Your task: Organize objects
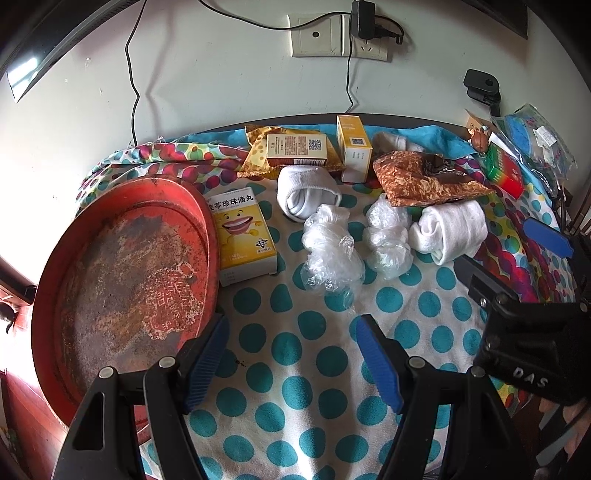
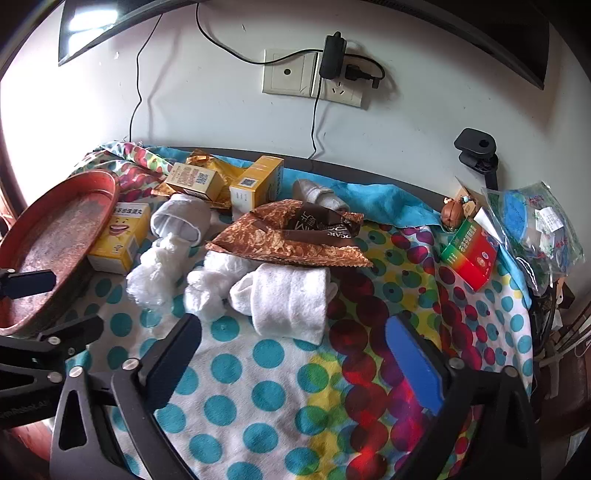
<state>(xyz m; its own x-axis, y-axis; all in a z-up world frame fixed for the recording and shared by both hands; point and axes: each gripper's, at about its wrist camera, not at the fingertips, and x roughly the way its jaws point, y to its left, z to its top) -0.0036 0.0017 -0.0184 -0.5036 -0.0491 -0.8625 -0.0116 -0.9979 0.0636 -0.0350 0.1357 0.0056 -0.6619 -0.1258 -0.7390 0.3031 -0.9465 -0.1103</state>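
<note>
A worn red tray [image 1: 122, 258] lies at the left on the dotted cloth; it also shows in the right wrist view [image 2: 55, 236]. Beside it lies a yellow medicine box [image 1: 245, 236] [image 2: 120, 236]. Two rolled white socks [image 1: 304, 192] [image 1: 448, 229], two crumpled clear plastic wads [image 1: 330, 254] [image 1: 388, 240], a brown snack bag [image 1: 424, 181] [image 2: 291, 232] and two more yellow boxes [image 1: 297, 149] [image 1: 354, 147] lie further back. My left gripper [image 1: 291, 358] is open and empty, just right of the tray. My right gripper [image 2: 295, 354] is open and empty, just in front of the near sock [image 2: 288, 299].
A red-green box [image 2: 471, 254], a small figurine [image 2: 452, 216] and a plastic bag of items [image 2: 535, 225] sit at the right edge. A yellow snack bag [image 1: 258, 155] lies under a box. Wall socket with charger and cables [image 1: 354, 33] behind. A black clamp [image 1: 484, 90] stands at back right.
</note>
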